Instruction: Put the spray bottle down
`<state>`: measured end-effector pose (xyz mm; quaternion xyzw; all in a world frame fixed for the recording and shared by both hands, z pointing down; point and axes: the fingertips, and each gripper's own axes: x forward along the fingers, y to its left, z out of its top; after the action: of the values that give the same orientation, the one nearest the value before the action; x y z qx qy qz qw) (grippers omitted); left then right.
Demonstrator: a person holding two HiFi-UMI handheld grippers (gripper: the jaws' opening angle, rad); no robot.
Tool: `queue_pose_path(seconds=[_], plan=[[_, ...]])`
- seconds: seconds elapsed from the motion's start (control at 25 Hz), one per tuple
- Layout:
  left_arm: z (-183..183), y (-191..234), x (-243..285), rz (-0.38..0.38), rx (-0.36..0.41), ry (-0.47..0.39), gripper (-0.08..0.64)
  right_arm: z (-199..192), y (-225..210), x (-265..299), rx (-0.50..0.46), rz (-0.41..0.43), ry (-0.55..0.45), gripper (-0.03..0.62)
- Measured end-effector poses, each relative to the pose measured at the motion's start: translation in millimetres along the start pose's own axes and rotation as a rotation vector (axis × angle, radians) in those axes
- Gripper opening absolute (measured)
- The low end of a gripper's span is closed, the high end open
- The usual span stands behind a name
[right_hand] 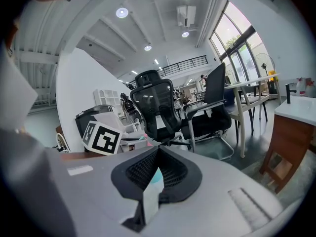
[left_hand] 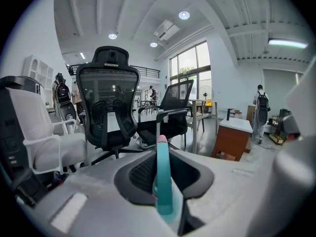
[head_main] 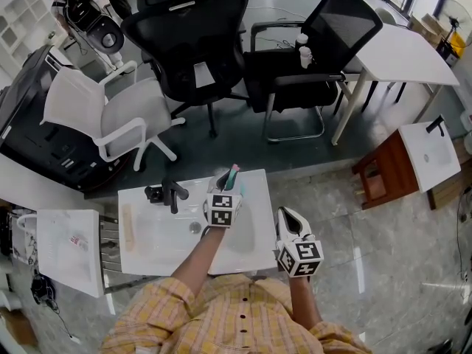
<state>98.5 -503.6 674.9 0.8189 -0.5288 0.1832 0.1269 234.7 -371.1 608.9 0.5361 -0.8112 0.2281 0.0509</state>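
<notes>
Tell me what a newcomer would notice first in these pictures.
The teal spray bottle stands out, clamped in the left gripper over a small white washbasin with a black faucet. Beyond it, a tall black office chair and a second black chair fill the top of the head view. The person's yellow checked shirt fills the bottom.

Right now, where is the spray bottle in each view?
Head view: spray bottle centre, in left hand-held gripper.
Left gripper view: bottom centre, between the jaws.
Right gripper view: small tip right of marker cube.
Shared landmark: black mesh chair.
</notes>
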Motion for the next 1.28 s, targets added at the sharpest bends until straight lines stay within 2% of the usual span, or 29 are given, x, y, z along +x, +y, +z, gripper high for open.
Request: queue_pose_path(seconds=[0.44,0.76,0.92,1.16,1.28], plan=[[11,1,-8,-0.006,-0.013,-0.026,0.105,4,1,-4,0.001,0.0,-0.02,-0.001],[23,5,-42,0.025,-0.031,-0.068,0.106,10,12,-11,-0.014,0.012,-0.034,-0.002],[24,6,-64,0.039,-0.04,-0.088,0.084,13,21,-13,-0.028,0.027,-0.044,-0.002],[19,1,-101,0.042,-0.053,-0.132,-0.002,13,36,-19,-0.043,0.047,-0.061,-0.002],[16,-3,-117,0.044,-0.06,-0.145,-0.002,12,39,-24,-0.047,0.052,-0.064,-0.002]])
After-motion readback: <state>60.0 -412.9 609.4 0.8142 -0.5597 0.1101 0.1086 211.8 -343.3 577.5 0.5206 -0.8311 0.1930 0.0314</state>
